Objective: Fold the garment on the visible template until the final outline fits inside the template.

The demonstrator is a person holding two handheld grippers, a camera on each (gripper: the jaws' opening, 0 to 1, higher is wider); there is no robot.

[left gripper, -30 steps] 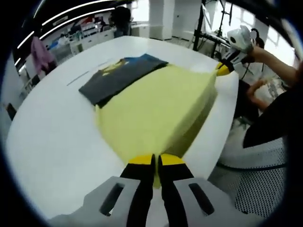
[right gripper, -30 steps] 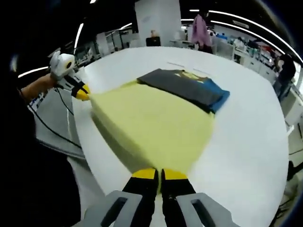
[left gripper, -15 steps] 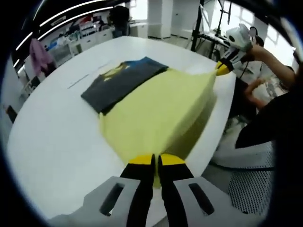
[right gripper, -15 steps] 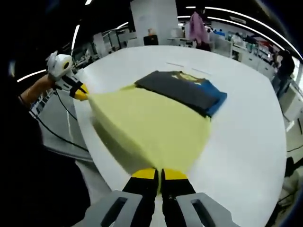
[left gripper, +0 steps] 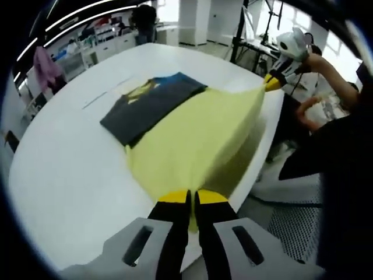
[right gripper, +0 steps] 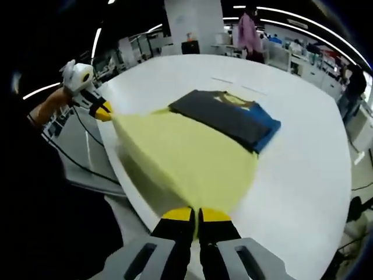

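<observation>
Garment [left gripper: 198, 140], yellow, hangs taut between your left tongs [left gripper: 191, 201] and right tongs [right gripper: 195, 217], each pinching a corner, lifted off the white surface [left gripper: 64, 169] so it spreads flat beside the dark folded shirt [left gripper: 152, 102].

We see bright, even overhead light; long ceiling strip lights [left gripper: 76, 14] streak across both views. The glossy white round worktop [left gripper: 64, 163] bounces it, slightly washed out at its far side. A soft shadow sits under the lifted pale yellow cloth [right gripper: 186, 157]. Heavy fisheye bending at the edges, background soft, mild blur throughout.
</observation>
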